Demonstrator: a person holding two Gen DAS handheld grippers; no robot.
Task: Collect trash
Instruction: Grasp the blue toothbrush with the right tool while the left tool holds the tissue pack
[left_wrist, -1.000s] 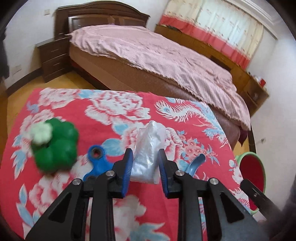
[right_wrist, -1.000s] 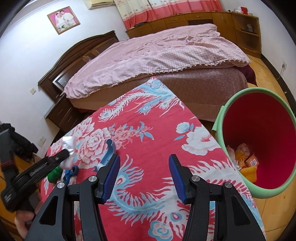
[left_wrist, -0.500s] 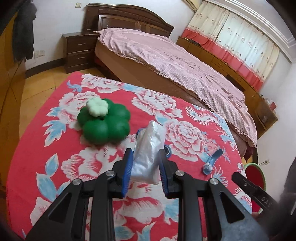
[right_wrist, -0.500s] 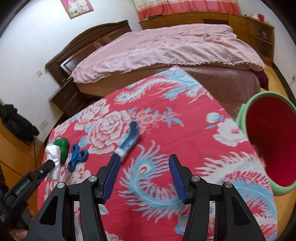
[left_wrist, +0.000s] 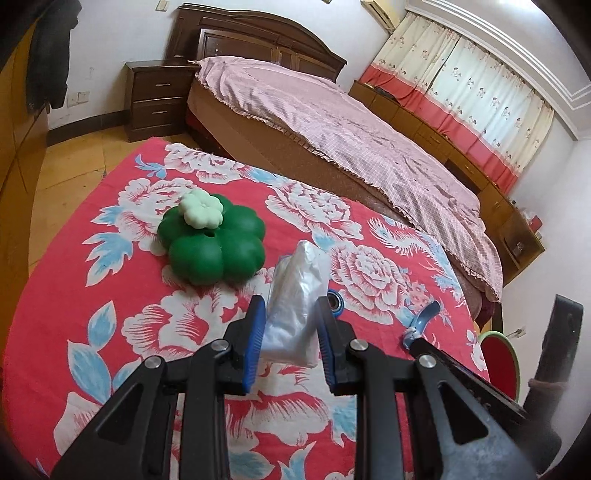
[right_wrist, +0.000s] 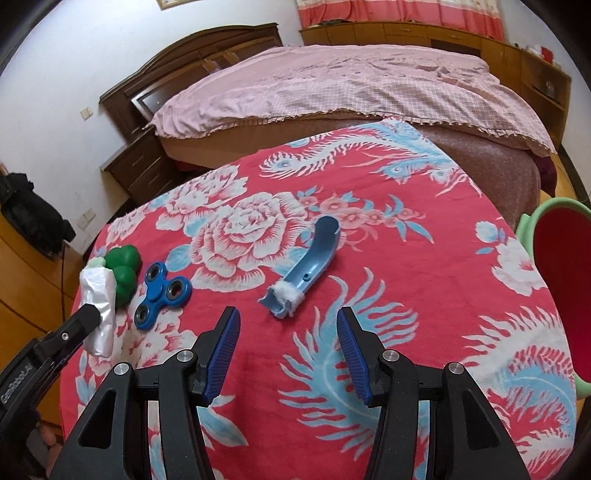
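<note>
My left gripper (left_wrist: 290, 345) has its blue-padded fingers (left_wrist: 254, 341) clamped on a crumpled clear plastic bag (left_wrist: 295, 310), held above the worktop's red floral cloth (left_wrist: 110, 332), with a green flower-shaped plastic toy (left_wrist: 214, 247) at far left. My right gripper (right_wrist: 288, 354) hangs with fingers (right_wrist: 224, 349) spread and empty just near of a curved blue plastic handle piece (right_wrist: 306, 266). I see a blue fidget spinner (right_wrist: 160, 293) to its left and a green-rimmed red trash bin (right_wrist: 554, 277) off the right edge.
</note>
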